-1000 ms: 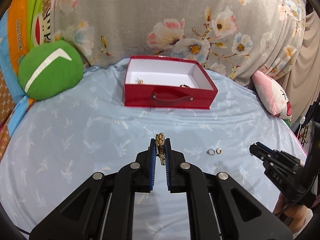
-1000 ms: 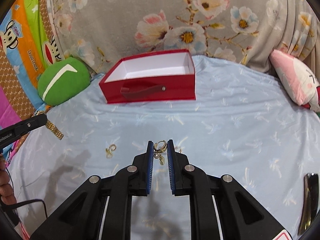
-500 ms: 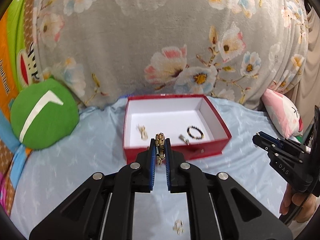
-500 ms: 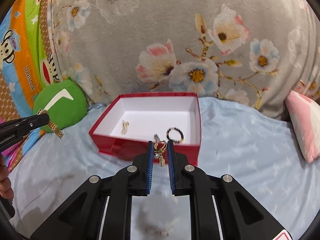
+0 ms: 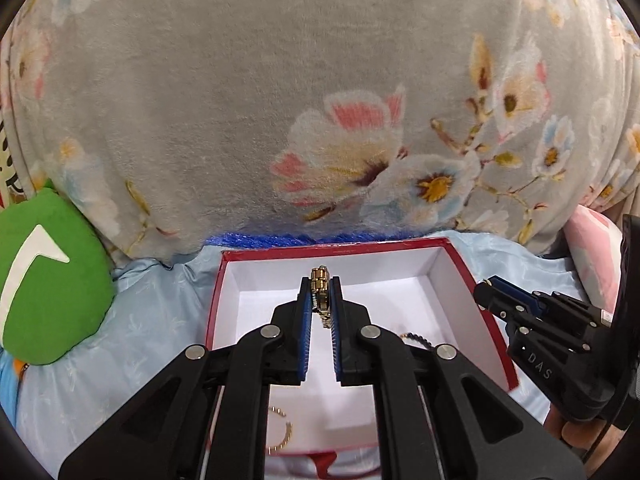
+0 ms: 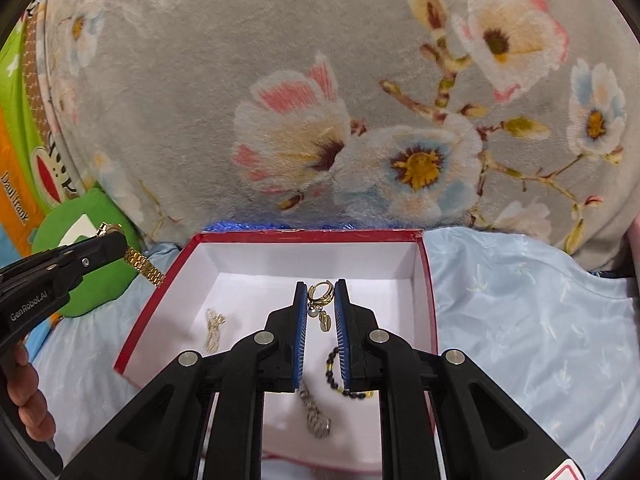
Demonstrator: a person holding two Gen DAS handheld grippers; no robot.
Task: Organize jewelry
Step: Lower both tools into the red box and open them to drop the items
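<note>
My left gripper (image 5: pixel 320 286) is shut on a gold link bracelet (image 5: pixel 320 280) and holds it above the open red box (image 5: pixel 494 344) with its white inside. My right gripper (image 6: pixel 321 290) is shut on a gold hoop earring (image 6: pixel 320 294) with small charms, also above the red box (image 6: pixel 430 300). Inside the box lie a thin gold chain (image 6: pixel 213 328), a black bead bracelet (image 6: pixel 340 376) and a silvery piece (image 6: pixel 316 420). A gold chain (image 5: pixel 282 430) shows under my left gripper. The left gripper shows in the right wrist view (image 6: pixel 114 240) with the bracelet (image 6: pixel 144 266) hanging from it. The right gripper shows in the left wrist view (image 5: pixel 486 292).
The box sits on a pale blue bed sheet (image 6: pixel 540 320). A grey floral blanket (image 5: pixel 320 100) rises right behind the box. A green cushion (image 5: pixel 44 280) lies to the left and a pink pillow (image 5: pixel 592 248) to the right.
Both grippers have moved forward from the sheet to above the box, each still holding its piece. The box now fills the lower middle of both views.
</note>
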